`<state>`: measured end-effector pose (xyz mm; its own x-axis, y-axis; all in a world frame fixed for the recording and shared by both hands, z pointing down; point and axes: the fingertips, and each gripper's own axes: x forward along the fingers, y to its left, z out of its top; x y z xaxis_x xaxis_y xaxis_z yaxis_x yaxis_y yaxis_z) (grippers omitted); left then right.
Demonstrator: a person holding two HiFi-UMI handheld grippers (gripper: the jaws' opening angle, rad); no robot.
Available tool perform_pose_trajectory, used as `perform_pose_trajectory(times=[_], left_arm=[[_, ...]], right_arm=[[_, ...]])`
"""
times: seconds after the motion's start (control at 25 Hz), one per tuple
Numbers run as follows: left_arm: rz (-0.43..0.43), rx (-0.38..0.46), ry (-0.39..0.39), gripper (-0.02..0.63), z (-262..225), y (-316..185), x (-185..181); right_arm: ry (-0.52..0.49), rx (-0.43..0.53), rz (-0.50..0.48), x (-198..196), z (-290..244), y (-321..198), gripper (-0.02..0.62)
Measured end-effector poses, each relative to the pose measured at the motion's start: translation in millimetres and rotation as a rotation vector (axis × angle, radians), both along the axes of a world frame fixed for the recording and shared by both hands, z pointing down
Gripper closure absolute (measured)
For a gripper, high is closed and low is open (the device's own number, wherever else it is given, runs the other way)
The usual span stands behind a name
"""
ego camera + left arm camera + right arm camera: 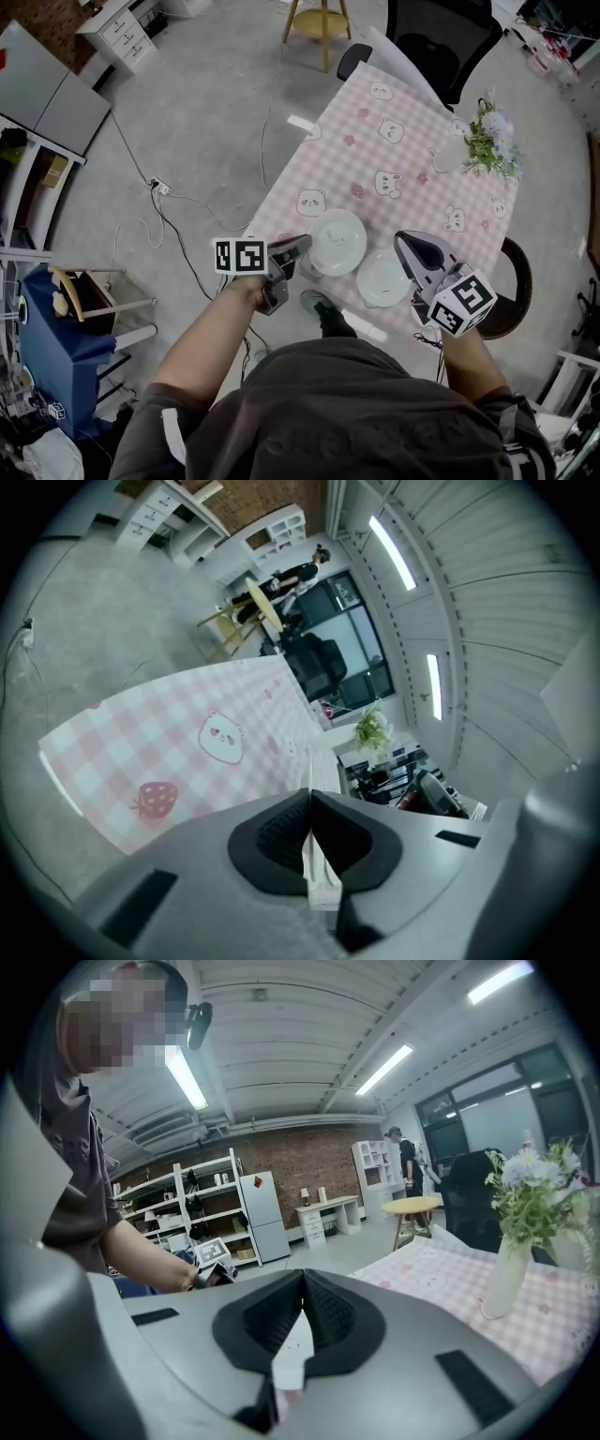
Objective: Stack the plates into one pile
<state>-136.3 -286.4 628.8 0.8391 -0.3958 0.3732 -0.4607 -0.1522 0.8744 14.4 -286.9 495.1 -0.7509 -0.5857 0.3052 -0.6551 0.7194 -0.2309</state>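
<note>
Two white plates show in the head view near the table's front edge. The larger plate (339, 239) is held at its left rim by my left gripper (302, 246). In the left gripper view the jaws (310, 794) are shut on that thin white rim (317, 869), which is seen edge-on. The smaller plate (382, 279) lies on the pink checked cloth just to the right. My right gripper (401, 237) hovers at its right edge. In the right gripper view its pads (302, 1277) meet at the tip, with white showing in the gap behind them.
The table (394, 141) carries a vase of flowers (487, 141) at its far right, also seen as the vase (511, 1269). A black chair (441, 37) stands behind the table, a wooden stool (319, 19) further back. Cables (159, 187) lie on the floor at left.
</note>
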Motion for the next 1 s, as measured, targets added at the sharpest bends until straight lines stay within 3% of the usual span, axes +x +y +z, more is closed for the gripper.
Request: perform_pose_trajectory(times=[0.2, 0.4, 0.68, 1.0], left_arm=[[0.101, 0.004, 0.077, 0.592, -18.4, 8.1, 45.5], [0.231, -0.044, 0.066, 0.592, 4.5, 27.0, 98.6], [0.390, -0.076, -0.053, 0.592, 54.4, 52.1, 145.4], [0.490, -0.004, -0.269, 0.588, 90.4, 52.9, 161.0]], right_arm=[[0.009, 0.013, 0.043, 10.5, -8.9, -1.9, 0.601], [0.025, 0.008, 0.091, 33.5, -7.6, 4.0, 0.601], [0.046, -0.018, 0.178, 74.3, 7.6, 12.7, 0.601], [0.064, -0.023, 0.250, 106.0, 22.1, 16.8, 0.601]])
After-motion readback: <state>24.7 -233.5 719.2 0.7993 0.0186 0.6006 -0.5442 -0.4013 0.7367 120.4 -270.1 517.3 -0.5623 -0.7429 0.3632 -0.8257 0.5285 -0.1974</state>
